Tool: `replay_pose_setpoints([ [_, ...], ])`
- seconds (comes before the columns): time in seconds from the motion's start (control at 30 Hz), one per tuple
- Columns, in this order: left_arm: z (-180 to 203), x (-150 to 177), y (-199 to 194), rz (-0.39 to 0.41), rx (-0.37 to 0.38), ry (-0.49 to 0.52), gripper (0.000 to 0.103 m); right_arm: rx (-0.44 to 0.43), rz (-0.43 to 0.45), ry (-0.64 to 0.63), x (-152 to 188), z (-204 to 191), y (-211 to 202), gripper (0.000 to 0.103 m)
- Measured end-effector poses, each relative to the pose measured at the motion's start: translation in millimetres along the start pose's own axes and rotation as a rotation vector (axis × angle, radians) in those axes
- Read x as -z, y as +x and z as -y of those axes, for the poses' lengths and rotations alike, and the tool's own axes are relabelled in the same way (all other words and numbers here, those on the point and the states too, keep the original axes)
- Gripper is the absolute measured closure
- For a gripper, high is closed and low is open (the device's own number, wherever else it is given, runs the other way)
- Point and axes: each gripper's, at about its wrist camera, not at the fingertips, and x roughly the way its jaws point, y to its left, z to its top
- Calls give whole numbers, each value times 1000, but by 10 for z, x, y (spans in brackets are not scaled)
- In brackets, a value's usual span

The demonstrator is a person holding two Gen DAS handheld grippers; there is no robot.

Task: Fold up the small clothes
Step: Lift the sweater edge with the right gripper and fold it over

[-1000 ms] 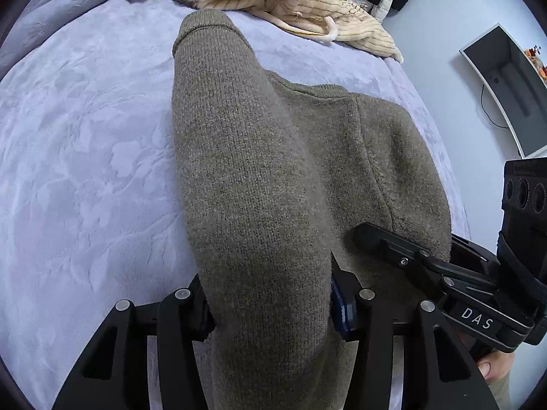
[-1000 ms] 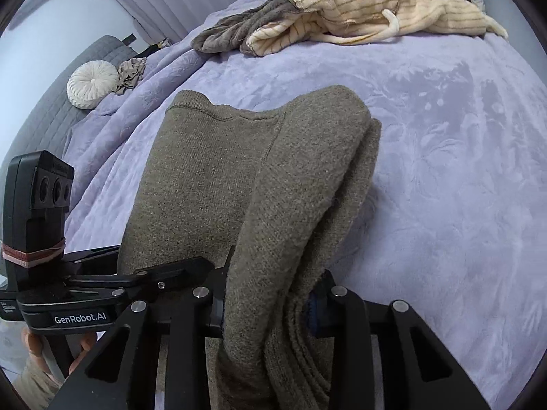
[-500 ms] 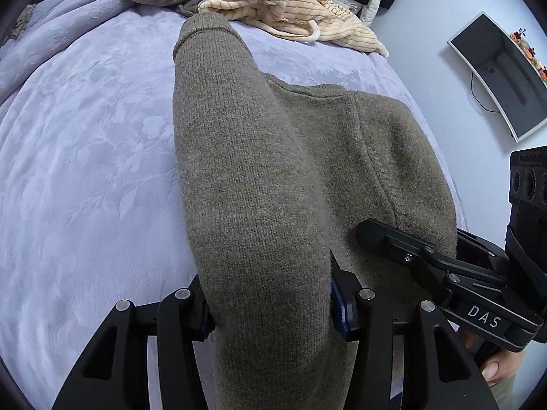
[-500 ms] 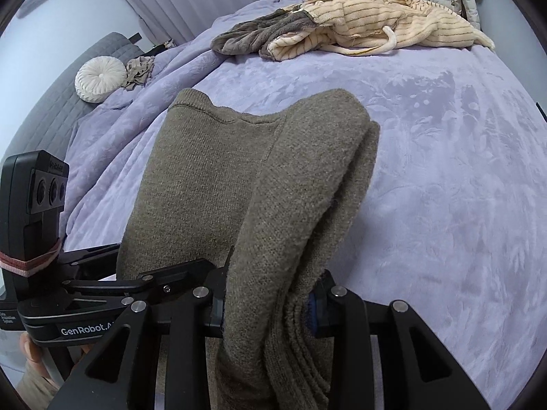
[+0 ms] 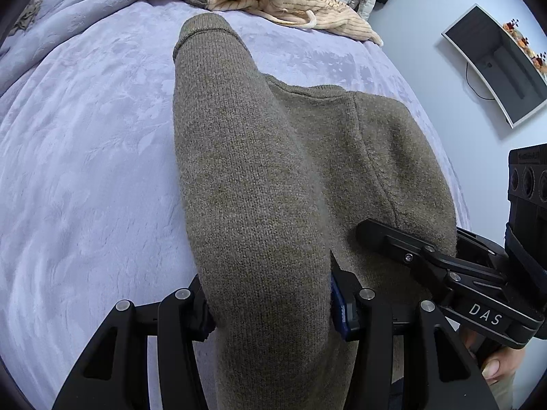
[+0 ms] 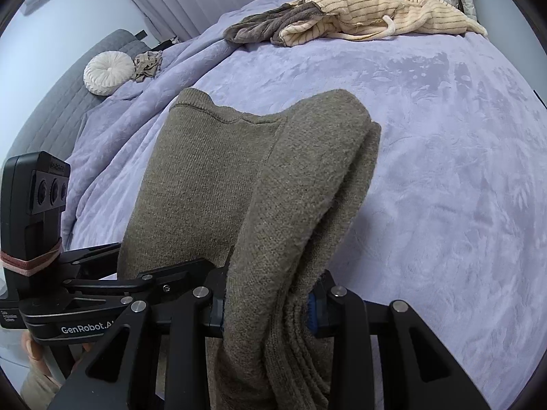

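Lifted and carried further over bed (image 5: 85, 171) since earlier frame; far clothes pile (image 6: 359, 13) now lower in view. Both grippers, left (image 5: 270, 311) and right (image 6: 266, 304), fingers clamped on sweater (image 5: 253, 177) edge. Mid-fold step. Next: lay held edge forward onto bed, then release.

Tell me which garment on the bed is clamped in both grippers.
The olive-brown knit sweater: left gripper and right gripper both pinch it. The cream striped garment and grey one lie untouched.

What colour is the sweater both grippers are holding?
Olive-brown knit sweater, plain with no pattern; it shows best in the left wrist view.
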Motion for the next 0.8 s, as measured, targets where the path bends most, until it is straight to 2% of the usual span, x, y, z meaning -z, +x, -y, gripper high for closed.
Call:
replay_pose_setpoints([
  [0.37, -72, 301, -114, 12, -18, 0, 50, -28, -19, -25, 239, -183, 15, 68],
  [0.8, -197, 470, 107, -14, -34, -20, 50, -82, -65, -28, 449, -159, 242, 68],
])
